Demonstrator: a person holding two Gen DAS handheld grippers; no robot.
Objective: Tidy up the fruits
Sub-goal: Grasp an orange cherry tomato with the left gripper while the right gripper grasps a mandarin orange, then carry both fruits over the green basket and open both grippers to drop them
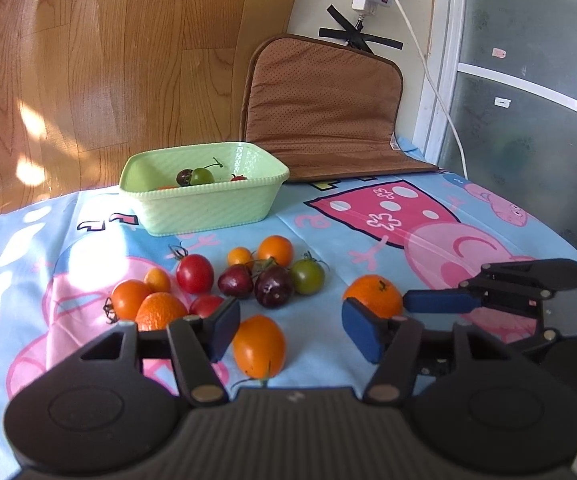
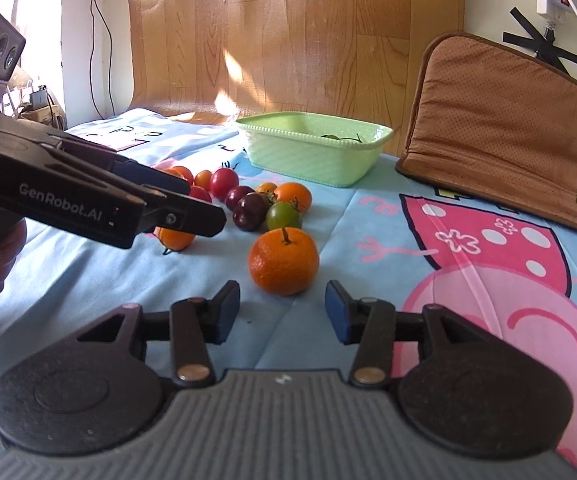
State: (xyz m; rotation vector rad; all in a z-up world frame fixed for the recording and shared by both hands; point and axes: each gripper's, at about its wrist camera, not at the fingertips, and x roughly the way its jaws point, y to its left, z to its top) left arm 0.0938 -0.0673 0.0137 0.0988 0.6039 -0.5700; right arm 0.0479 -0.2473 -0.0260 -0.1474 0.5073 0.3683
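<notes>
A pale green basket [image 1: 204,200] stands at the back of the table and holds a few small fruits [image 1: 196,176]. In front of it lies a cluster of red, orange, dark and green tomatoes [image 1: 248,276]. My left gripper [image 1: 290,330] is open, with an orange oval tomato [image 1: 259,346] between its fingers. A mandarin [image 2: 283,261] lies just ahead of my open right gripper [image 2: 282,312]. The right gripper also shows in the left wrist view [image 1: 440,302], beside the mandarin [image 1: 373,295]. The left gripper shows in the right wrist view [image 2: 192,216], above the tomatoes.
A blue cartoon-print cloth [image 1: 388,216] covers the table. A brown cushion [image 1: 324,104] leans on the wall behind the basket. A white cable [image 1: 428,72] hangs from a wall socket. The table edge falls away at the right.
</notes>
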